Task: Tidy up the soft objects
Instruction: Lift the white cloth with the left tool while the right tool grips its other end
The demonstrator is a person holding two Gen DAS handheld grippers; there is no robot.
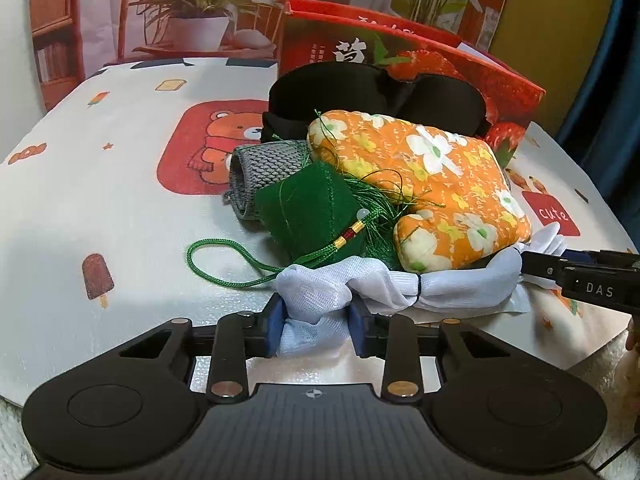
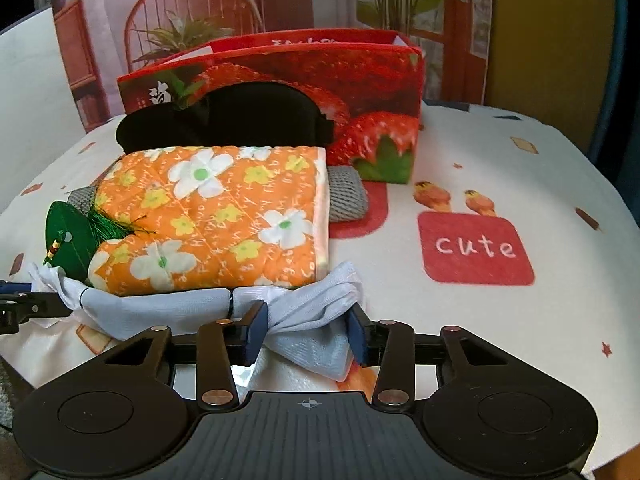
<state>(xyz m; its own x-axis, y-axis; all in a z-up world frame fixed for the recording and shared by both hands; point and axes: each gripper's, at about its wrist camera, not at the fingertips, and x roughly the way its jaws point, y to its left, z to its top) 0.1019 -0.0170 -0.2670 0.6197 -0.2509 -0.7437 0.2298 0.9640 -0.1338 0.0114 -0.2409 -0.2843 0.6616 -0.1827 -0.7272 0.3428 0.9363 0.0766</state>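
Both jaws, left gripper [image 1: 314, 326] and right gripper [image 2: 306, 334], pinch the white cloth [image 1: 384, 286]; lifting risks tipping the mitt [image 1: 424, 184] at 12 o'clock.

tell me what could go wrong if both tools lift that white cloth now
1. The orange floral oven mitt overlaps the white mesh cloth's far edge and could be dragged along.
2. The green tassel cord runs beside the left tool and may snag.
3. Each tool pinches only a bunched end, which could slip out.
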